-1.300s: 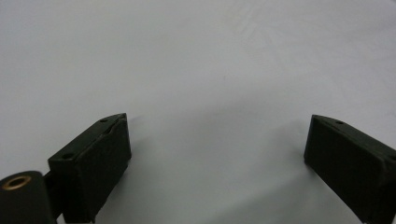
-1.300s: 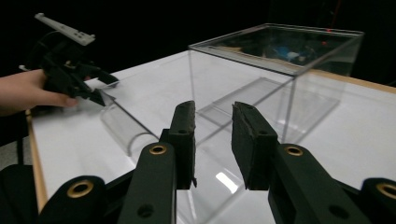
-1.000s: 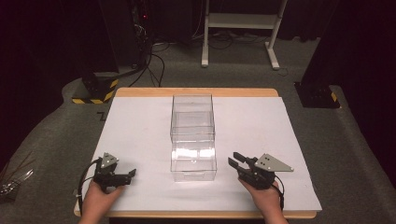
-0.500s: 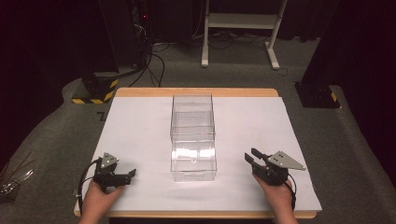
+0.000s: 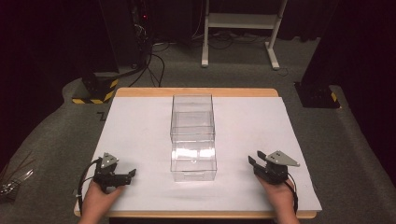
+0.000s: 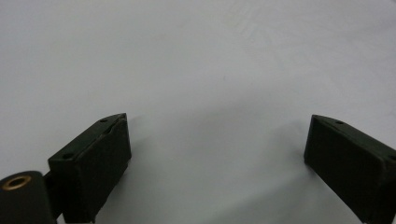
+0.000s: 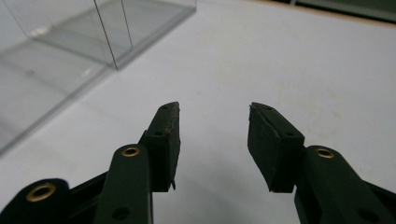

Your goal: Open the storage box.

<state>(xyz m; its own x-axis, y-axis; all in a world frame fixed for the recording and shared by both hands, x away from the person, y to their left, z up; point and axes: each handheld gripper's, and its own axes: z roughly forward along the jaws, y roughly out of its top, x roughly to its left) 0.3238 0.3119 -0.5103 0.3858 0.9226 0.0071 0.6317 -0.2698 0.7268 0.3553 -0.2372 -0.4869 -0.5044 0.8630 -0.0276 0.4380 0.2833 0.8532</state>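
Right tool (image 5: 259, 164) moved rightward, away from box (image 5: 193, 138).

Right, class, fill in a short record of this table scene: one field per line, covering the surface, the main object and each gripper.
Surface: white sheet over a wooden table
Main object: clear plastic box, centre of the sheet, nothing visible inside
Left gripper: near left corner, open, holding nothing
Right gripper: near right side, open, holding nothing, apart from the box
Left gripper's fingers: wide apart above bare sheet
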